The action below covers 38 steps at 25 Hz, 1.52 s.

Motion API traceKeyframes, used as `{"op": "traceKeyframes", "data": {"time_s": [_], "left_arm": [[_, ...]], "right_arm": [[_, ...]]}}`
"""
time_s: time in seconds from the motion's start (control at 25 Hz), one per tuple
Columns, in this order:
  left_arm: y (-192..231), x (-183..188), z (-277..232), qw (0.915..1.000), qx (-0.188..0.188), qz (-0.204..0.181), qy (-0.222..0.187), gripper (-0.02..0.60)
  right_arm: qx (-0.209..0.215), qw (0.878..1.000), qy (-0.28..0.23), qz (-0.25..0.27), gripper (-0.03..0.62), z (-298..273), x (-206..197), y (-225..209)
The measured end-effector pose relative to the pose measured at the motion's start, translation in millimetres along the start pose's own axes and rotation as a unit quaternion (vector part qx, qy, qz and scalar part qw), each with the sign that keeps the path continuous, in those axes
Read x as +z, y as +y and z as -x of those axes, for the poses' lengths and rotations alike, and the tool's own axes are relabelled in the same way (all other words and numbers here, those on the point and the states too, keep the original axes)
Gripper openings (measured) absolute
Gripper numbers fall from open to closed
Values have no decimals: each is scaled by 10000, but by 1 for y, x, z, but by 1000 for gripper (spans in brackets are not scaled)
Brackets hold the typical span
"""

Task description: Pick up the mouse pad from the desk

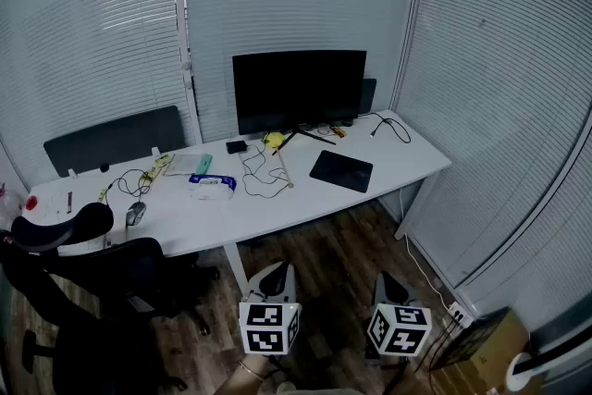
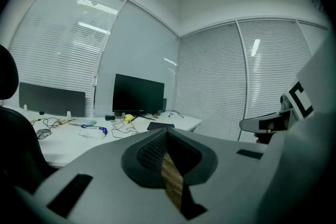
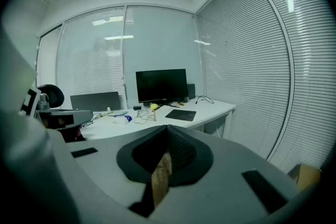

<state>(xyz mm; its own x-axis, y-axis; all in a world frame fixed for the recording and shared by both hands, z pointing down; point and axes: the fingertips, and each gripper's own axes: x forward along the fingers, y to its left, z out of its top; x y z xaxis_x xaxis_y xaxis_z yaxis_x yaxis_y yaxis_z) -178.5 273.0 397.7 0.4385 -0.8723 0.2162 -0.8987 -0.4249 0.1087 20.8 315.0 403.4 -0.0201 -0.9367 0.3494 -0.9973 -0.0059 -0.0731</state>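
One dark office chair stands at the near left, pushed up against the white desk. On the left part of the desk lie a grey mouse and a tangle of cables. Behind them, at the far edge, a dark grey panel stands upright. Further right lies a blue and white packet, then more loose cable. A black monitor stands at the far middle of the desk, with a small yellow thing just in front of its foot.

Right of the monitor's foot the mouse pad lies flat on the desk, dark and rectangular. It is turned a little askew, near the desk's near edge, and nothing touches it.

Both grippers hang low over the wooden floor, nearer than the desk and well apart from the pad. The left gripper points toward the desk. Its own view shows its jaws pressed together with nothing between them, and the pad small and far beyond their tips. The right gripper, just beside it, is clenched and empty in the same way. In its view the mouse pad lies far ahead on the desk. A cardboard box sits on the floor at the near right.
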Motion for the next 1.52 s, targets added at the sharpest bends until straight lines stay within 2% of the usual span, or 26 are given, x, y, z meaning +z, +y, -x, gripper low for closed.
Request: {"op": "traceKeyframes", "data": {"time_s": [0.24, 0.4, 0.76, 1.52], "left_arm": [[13, -1, 5, 10000, -12, 22, 11, 17], [18, -10, 1, 9999, -41, 95, 58, 17], [10, -19, -12, 9997, -157, 84, 188, 17], [5, 12, -131, 9996, -121, -163, 197, 17]], "right_arm": [[-158, 9997, -107, -123, 32, 4, 1, 5], [-245, 9996, -3, -112, 32, 5, -7, 5], [-291, 9994, 119, -132, 33, -2, -16, 1], [-339, 9993, 118, -121, 33, -104, 23, -59]]}}
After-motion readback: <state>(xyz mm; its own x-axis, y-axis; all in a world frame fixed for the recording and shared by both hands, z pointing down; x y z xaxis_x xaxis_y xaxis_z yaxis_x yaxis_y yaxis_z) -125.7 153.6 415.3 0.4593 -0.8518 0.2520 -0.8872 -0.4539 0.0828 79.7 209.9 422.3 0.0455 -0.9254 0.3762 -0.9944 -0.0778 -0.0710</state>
